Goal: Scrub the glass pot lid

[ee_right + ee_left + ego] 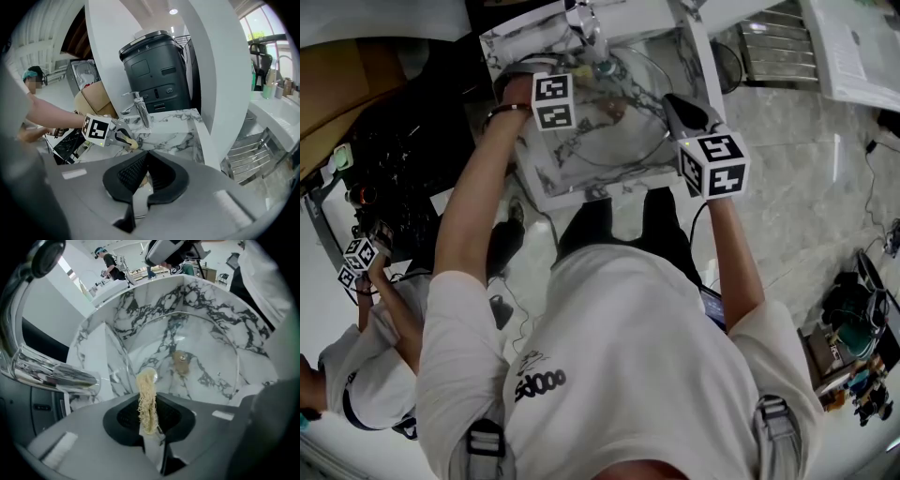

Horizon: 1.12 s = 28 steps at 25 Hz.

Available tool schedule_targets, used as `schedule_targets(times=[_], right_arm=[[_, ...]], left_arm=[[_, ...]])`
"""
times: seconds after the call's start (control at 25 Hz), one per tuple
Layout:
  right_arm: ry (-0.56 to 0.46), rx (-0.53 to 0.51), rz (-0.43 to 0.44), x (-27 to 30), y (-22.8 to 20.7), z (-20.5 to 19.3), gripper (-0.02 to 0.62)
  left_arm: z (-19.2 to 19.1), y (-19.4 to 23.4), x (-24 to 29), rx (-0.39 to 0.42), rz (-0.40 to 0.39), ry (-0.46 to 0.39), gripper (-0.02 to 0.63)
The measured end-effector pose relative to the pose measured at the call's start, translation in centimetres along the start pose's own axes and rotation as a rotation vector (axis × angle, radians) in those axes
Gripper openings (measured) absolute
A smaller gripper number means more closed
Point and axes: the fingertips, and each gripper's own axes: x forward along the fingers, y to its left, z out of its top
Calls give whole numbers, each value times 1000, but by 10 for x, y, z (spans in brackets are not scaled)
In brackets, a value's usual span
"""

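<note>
Clear round glass pot lid (pixel 211 341) sits in the basin of the white, grey-veined marble sink (pixel 154 284). Its brown knob (pixel 182 361) shows near the basin's middle.

Left gripper (pixel 148 416): jaws clenched on a yellow fibrous scrub pad (pixel 146 394), pad tip poised by the lid's near rim.

Right gripper (pixel 144 169): jaws pinched together on what looks like the lid's edge, toward the sink's right side, steadying it.

Step in hand, as I judge it: scrubbing. Best done with the pad pressed flat and worked in circles from knob out to rim. The right grip should stay firm so the wet glass neither slides nor knocks the marble.

Count: one lid, one pad, one sink, one chrome tap (pixel 51 373), two grippers.
</note>
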Motion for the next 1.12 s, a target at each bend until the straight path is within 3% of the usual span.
schedule_targets(times=[0.16, 0.32, 0.52, 0.76, 0.96, 1.12], right_arm=[[13, 18, -16, -5, -8, -9, 4], [18, 32, -27, -12, -14, -15, 4], [18, 46, -34, -18, -23, -21, 3], [17, 52, -40, -24, -31, -24, 4], [14, 55, -38, -27, -34, -25, 3], [5, 54, -37, -30, -35, -24, 4]], left_arm=[[14, 19, 8, -50, 161, 6, 55], [30, 30, 16, -141, 231, -10, 55], [57, 30, 27, -284, 233, -84, 55], [87, 31, 33, -388, 240, -145, 55], [111, 17, 38, -396, 186, -196, 57], [132, -3, 36, -335, 115, -254, 57]])
